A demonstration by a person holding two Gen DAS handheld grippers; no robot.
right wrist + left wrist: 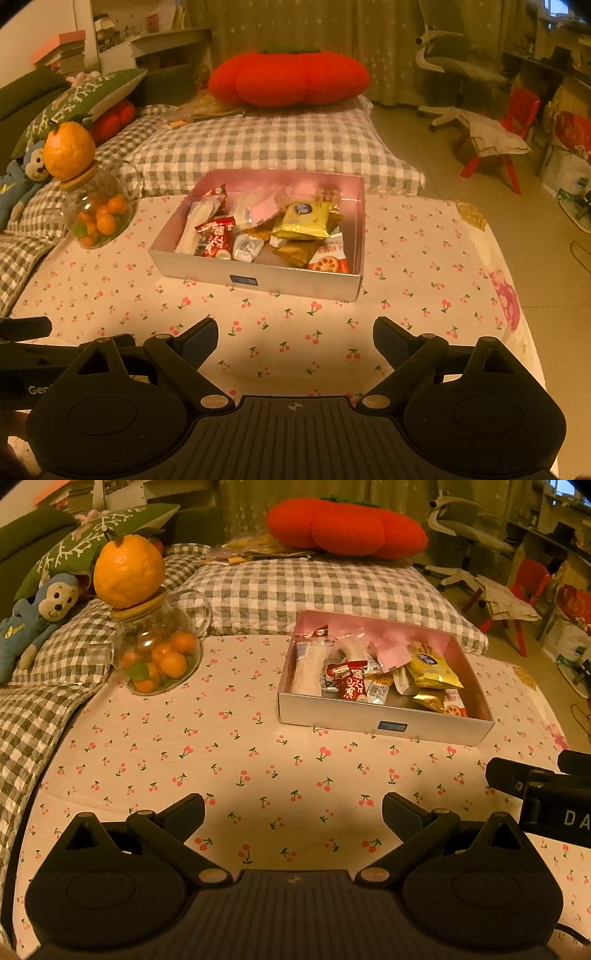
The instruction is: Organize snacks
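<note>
While both claws hang low over the cherry-print cloth (424, 258), the left gripper (293, 812) and right gripper (295, 338) are spread wide, holding nothing. Farther off, the snacks (266, 229) lie heaped inside the silver box (258, 275). Left of it stands a glass jar (159, 657), an orange (127, 570) resting on top.

Not much here can be read. White letters "DA" stand on the black body of the right gripper (569, 812) at the right edge, cut off by the frame. On the left gripper (22, 384), far left, white letters "Gen" show. The print on the snack packets (216, 236) and the box label (243, 280) is too small to make out.
</note>
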